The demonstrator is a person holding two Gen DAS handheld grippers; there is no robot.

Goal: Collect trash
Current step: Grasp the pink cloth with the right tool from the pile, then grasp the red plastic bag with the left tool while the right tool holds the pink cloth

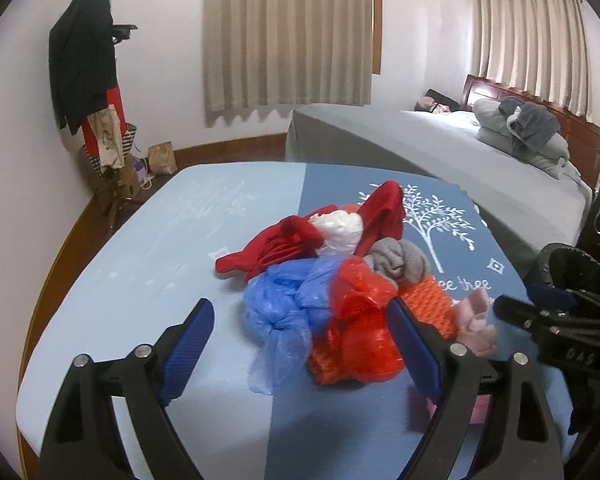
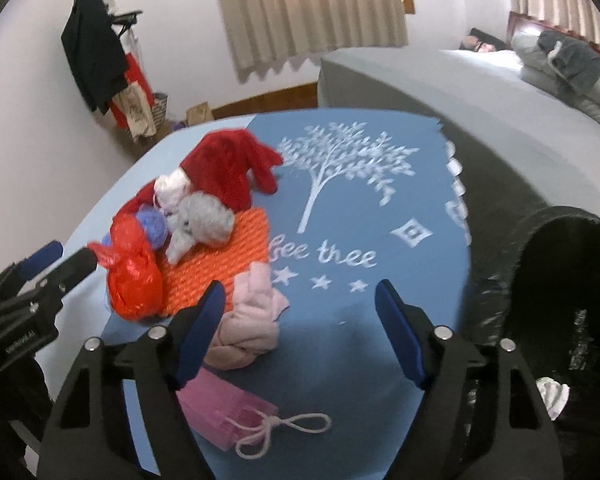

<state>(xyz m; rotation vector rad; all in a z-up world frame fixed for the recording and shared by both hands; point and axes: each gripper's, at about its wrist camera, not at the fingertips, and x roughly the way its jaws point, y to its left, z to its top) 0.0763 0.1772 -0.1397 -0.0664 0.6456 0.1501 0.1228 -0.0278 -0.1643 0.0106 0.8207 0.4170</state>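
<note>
Left claw (image 1: 302, 344): spread wide, nothing clamped, hovering low over the near edge of the pile, blue pads either side of the red plastic bag (image 1: 360, 320).
Right claw (image 2: 300, 332): also gaping, empty, parked over bare blue cloth with the left pad just in front of the pink rag (image 2: 252, 320).
Trash pile: red bag up front, knotted blue plastic bag (image 1: 284, 312) touching it on the left, white plastic bag (image 1: 340, 228) wedged further back.
In the way: laundry tangled all through it. Red garment (image 1: 284, 246) draped around the white bag, grey sock ball (image 1: 400, 260) sitting on the orange knit (image 1: 428, 304), which runs under the red bag too.
Near the right claw: pink pouch (image 2: 220, 408) with a looped white cord, partly hidden behind the left finger.
Surface: two-tone blue tablecloth (image 2: 360, 344), white tree and "see tree" print on the darker half.
Bin: black-lined trash can (image 2: 560, 280) just off the right edge of the table, a white scrap visible down inside.
Further out: grey bed (image 1: 440, 148) with folded bedding behind, beige curtains (image 1: 288, 36), coat rack (image 1: 88, 60) loaded with dark clothes in the corner.
</note>
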